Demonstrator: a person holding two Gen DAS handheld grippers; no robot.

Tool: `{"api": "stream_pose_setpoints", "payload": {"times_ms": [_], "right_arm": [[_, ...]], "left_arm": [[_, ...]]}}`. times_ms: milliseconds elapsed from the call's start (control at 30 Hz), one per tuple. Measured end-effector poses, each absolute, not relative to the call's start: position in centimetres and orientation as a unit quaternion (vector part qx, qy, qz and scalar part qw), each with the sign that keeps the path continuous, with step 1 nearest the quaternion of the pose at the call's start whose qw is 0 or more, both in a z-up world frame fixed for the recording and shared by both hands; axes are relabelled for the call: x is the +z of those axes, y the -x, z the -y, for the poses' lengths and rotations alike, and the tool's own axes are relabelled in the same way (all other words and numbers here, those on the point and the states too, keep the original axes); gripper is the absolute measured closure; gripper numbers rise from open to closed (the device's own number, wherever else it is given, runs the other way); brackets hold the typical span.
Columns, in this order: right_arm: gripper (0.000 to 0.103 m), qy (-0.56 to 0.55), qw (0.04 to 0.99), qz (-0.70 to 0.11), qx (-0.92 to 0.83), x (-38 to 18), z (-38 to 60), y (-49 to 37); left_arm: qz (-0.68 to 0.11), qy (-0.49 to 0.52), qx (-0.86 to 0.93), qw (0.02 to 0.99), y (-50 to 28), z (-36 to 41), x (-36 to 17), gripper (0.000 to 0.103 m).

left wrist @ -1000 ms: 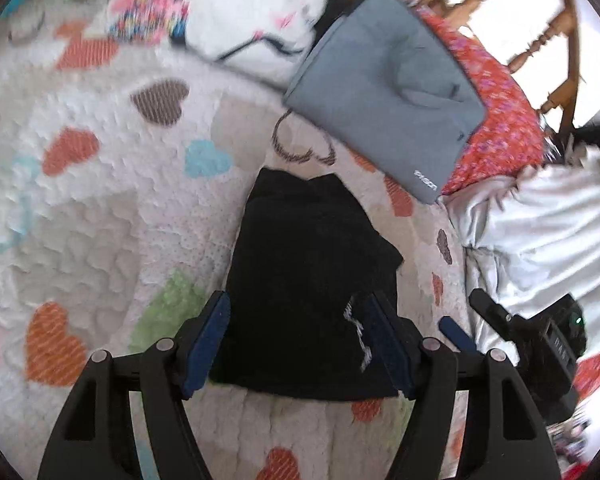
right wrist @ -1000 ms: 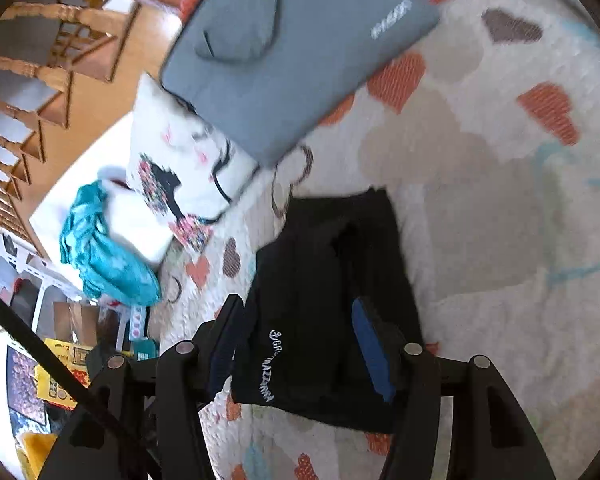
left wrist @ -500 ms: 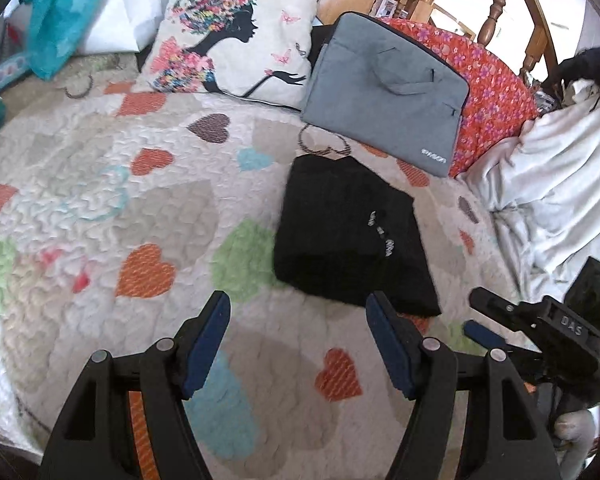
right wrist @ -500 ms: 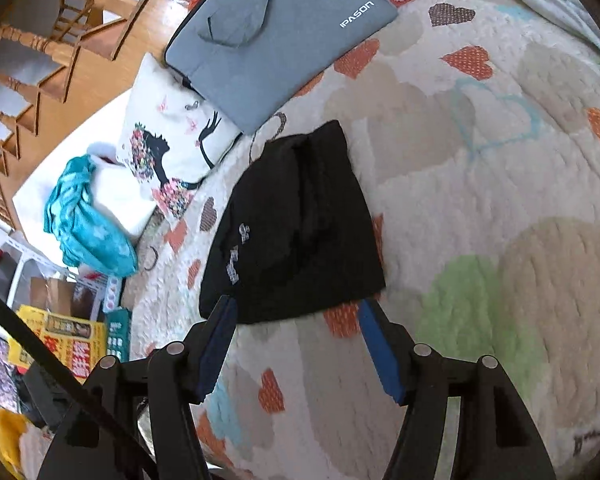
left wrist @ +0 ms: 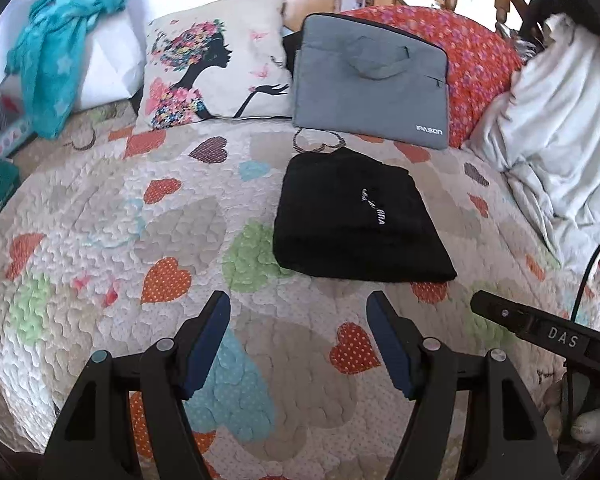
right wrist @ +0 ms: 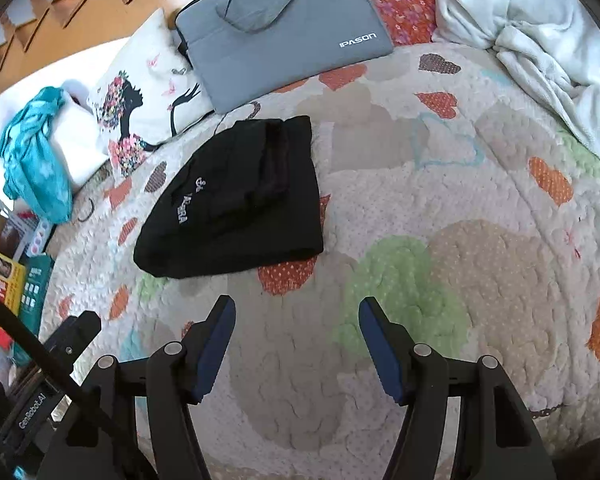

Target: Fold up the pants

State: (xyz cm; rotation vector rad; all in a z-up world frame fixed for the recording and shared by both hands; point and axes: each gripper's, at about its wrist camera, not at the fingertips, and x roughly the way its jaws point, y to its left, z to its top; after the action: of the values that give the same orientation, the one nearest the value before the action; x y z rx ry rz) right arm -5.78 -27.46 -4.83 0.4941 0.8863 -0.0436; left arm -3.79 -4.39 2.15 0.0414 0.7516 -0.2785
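Both claws hang apart and empty over the quilt; from the left wrist view my left claw (left wrist: 298, 312) has its fingers spread wide with nothing between them, and the pants (left wrist: 356, 224) lie ahead of it and a little to the right, clear of the fingertips; they are a compact black rectangle with a line of white lettering on top, flat on the quilt (left wrist: 140, 220); just beyond them sits the grey bag (left wrist: 370, 80), its lower edge near the pants' far edge but I judge not touching; a pillow (left wrist: 216, 64) lies left of the bag, a white blanket (left wrist: 556, 128) bunches at the right, and part of my right claw (left wrist: 540, 328) pokes in low at the right edge.

From the right wrist view my right claw (right wrist: 296, 320) is likewise spread and holding nothing; the pants (right wrist: 236, 204) lie ahead and left of it, apart from the fingers; here I see layered folds on top and a slightly bulged near edge; the bag (right wrist: 284, 28) lies past them.

I judge the folding essentially done, with both claws clear of the cloth; what remains, if anything, is a tidy-up: I would come down on the near corner, pinch lightly and square that edge without dragging the stack open.
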Motion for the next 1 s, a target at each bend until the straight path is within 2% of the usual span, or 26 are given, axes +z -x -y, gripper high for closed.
{"api": "stream_pose_setpoints", "payload": {"times_ms": [800,1000], "right_arm": [[0.033,-0.237,0.858,-0.455,-0.016,-7.0,26.4,4.6],[0.033,-0.29,0.837,-0.464,-0.003,-7.3,28.0,3.4]], "left_arm": [[-0.387,-0.031,-0.137,0.911,3.0,5.1,1.1,0.033],[-0.41,0.035,-0.15,0.899,-0.6,3.3,2.0,0.033]]}}
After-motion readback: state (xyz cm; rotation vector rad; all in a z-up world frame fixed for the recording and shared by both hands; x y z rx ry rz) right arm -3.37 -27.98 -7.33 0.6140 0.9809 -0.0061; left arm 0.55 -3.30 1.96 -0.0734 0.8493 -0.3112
